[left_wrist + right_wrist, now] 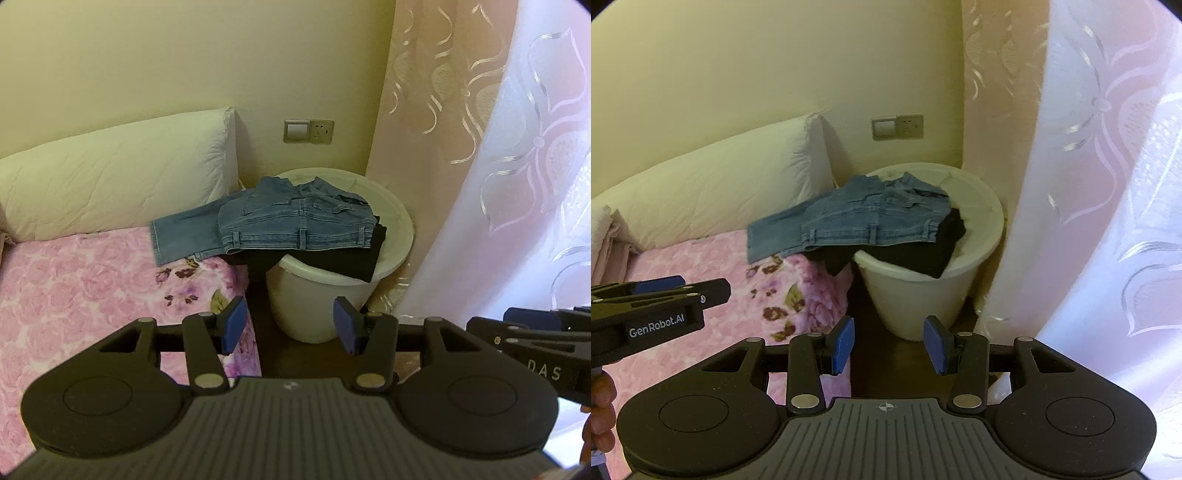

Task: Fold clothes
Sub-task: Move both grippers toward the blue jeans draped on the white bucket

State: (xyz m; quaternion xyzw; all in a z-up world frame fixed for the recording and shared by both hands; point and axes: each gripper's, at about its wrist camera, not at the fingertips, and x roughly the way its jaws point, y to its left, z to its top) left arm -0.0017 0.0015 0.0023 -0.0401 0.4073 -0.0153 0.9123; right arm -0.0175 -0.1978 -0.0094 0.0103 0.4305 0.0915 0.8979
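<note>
- Both grippers hang in the air near the corner of the bed, each holding nothing: the left gripper [290,325] has its blue pads spread wide, and the right gripper [888,345] is spread about as wide.
- Side by side they sit: the right one shows at 3 o'clock in the left wrist view, the left one at 9 o'clock in the right wrist view, with part of a hand [602,413] behind it.
- Below and at 9 to 10 o'clock of both tools lies the bed [74,295] with its pink flowered cover.
- Straight ahead at 12 o'clock, past a dark gap of floor, stands a white bin [314,295] beside the bed.
- On top of the bin lie the jeans [295,218], roughly folded, waistband edge toward the tools. Their long axis runs from 3 to 9 o'clock, and one leg end reaches off the bin onto the bed.
- Under the jeans is a black garment [332,258], draped over the bin's near rim.
- Neither tool is clearly nearer; the leg end lies on the left gripper's side, the waist part on the right's.
- This pile would fit either clothes waiting to be folded on the bed or ones set aside afterwards.
- Farthest off are a white pillow [110,177] at 10 o'clock and a curtain [517,166] at 2 o'clock.
</note>
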